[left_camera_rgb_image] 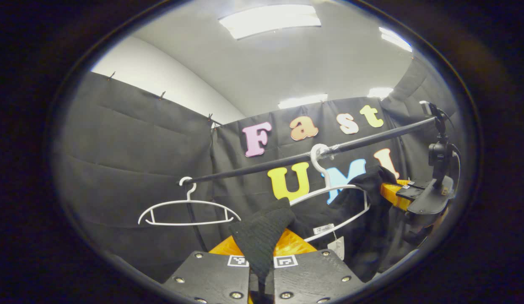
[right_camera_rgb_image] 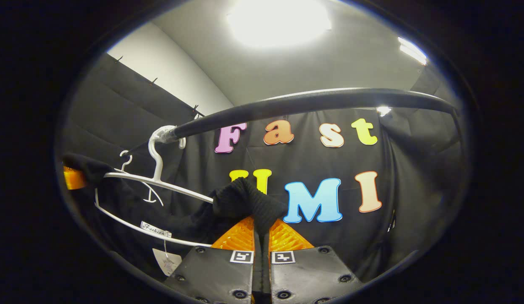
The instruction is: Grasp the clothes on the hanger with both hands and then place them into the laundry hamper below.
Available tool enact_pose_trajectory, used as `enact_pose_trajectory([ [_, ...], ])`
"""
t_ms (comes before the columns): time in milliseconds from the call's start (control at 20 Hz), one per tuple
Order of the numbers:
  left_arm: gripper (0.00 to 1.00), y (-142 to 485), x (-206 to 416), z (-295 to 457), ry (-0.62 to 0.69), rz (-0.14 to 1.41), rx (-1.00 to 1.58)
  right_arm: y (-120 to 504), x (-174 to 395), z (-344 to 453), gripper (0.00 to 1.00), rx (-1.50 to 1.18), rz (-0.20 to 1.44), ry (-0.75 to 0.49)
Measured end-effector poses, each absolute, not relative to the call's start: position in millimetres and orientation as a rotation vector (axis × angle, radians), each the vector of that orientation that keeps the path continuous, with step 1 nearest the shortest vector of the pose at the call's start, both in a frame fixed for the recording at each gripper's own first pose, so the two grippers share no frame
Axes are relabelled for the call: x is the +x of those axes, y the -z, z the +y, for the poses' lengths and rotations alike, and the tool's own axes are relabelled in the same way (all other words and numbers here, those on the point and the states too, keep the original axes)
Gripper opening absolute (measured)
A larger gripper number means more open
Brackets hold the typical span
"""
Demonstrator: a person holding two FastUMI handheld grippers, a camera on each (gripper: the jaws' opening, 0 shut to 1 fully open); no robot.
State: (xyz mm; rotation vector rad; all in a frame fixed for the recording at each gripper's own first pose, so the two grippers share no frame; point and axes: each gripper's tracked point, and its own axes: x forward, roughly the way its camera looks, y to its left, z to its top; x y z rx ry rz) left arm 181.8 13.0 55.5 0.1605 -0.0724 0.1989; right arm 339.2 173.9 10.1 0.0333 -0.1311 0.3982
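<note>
Bare white hanger [left_camera_rgb_image: 188, 207] on black rail [left_camera_rgb_image: 262, 166]; ceiling lights [left_camera_rgb_image: 270, 20] glowing.

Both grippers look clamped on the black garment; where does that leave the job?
Done: left gripper and right gripper are each shut on the black garment. In hand: it hangs partly on the white hanger on the rail. Left: pulling it free and dropping it into the hamper.

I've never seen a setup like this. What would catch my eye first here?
Probably the black garment pinched at each end by a gripper: the left gripper holds one shoulder, the right gripper the other. It still drapes on a white hanger hooked over a dark rail, beside an empty hanger.
</note>
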Motion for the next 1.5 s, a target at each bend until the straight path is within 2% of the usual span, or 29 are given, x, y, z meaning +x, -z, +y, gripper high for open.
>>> enact_pose_trajectory([
  [350,0.05,-72,179,61,-0.247,-0.086,0.150,-9,364,138,0.01,0.019,-0.131,-0.311],
  [950,0.05,-57,200,118,-0.239,-0.048,0.135,26,392,118,0.01,-0.009,-0.068,-0.283],
  [1200,0.06,-13,208,150,-0.260,0.046,0.082,57,396,127,0.01,-0.040,0.011,-0.301],
  [1500,0.07,36,210,151,-0.239,0.113,0.042,95,400,128,0.01,-0.066,0.095,-0.309],
])
